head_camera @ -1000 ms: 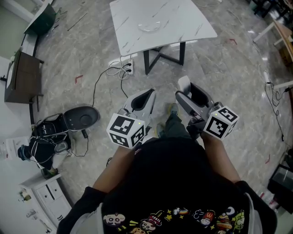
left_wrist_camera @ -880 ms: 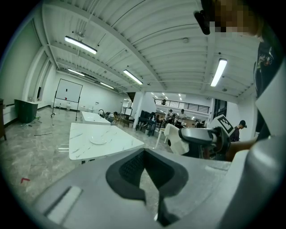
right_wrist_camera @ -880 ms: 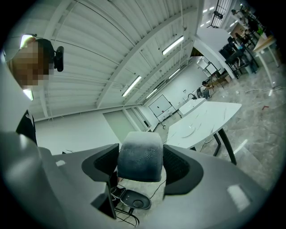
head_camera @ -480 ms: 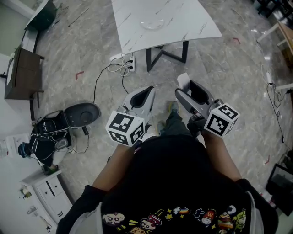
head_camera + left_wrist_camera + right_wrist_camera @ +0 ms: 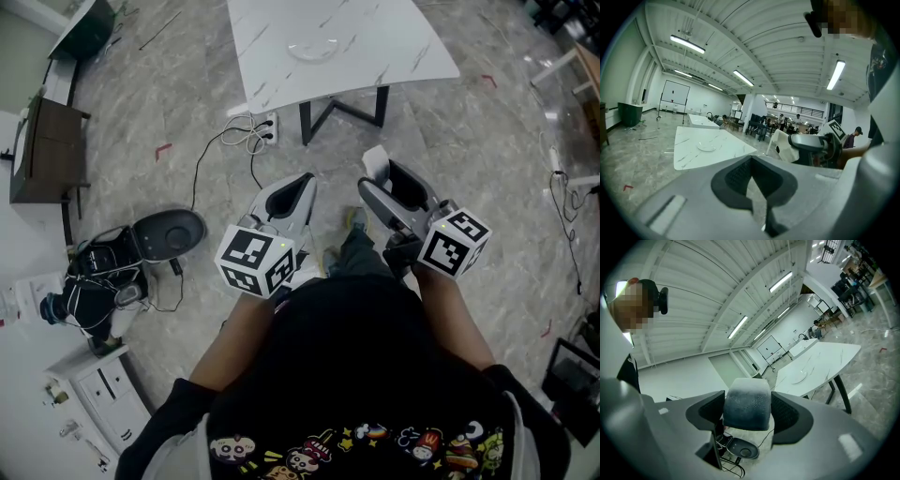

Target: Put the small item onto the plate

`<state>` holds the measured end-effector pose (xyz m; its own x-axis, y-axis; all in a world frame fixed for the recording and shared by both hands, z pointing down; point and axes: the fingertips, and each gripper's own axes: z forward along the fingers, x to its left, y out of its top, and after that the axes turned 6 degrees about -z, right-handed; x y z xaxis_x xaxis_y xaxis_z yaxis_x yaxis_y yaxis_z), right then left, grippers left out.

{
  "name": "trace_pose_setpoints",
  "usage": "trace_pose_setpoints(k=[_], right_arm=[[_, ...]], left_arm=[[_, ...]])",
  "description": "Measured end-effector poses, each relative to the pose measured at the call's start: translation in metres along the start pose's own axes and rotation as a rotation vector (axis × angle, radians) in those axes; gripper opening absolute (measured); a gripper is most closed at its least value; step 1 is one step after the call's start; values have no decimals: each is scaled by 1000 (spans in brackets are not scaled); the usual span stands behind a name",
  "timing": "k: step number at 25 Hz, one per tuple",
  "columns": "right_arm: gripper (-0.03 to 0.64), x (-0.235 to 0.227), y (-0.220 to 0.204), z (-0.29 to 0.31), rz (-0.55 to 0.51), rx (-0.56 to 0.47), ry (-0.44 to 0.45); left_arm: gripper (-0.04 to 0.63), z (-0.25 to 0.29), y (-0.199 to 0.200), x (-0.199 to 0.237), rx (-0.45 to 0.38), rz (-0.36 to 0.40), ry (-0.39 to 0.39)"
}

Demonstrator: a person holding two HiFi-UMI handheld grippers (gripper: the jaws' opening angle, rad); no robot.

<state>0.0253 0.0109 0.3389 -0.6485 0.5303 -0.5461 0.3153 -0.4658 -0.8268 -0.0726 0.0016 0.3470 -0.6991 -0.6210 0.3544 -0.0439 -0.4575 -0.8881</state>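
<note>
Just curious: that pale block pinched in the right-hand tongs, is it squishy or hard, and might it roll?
Probably fairly firm: the block shows no dent where the right tongs pinch it. Its matte, grainy face suggests foam or sponge, so likely grippy, not slippery. Its flat sides should let it rest on the plate rather than roll.

shiny grey stone floor [image 5: 141, 103] spread wide, white table [image 5: 394, 47] stood on black legs [image 5: 305, 122], long lights [image 5: 686, 44] glowed overhead, white drawers [image 5: 98, 408] sat nearby
</note>
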Motion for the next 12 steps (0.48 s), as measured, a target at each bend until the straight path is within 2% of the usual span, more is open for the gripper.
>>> trace_pose_setpoints(k=[12], right_arm=[[334,-59,34,14,31,7,18]], left_arm=[[0,66,20,6,27,0,16]])
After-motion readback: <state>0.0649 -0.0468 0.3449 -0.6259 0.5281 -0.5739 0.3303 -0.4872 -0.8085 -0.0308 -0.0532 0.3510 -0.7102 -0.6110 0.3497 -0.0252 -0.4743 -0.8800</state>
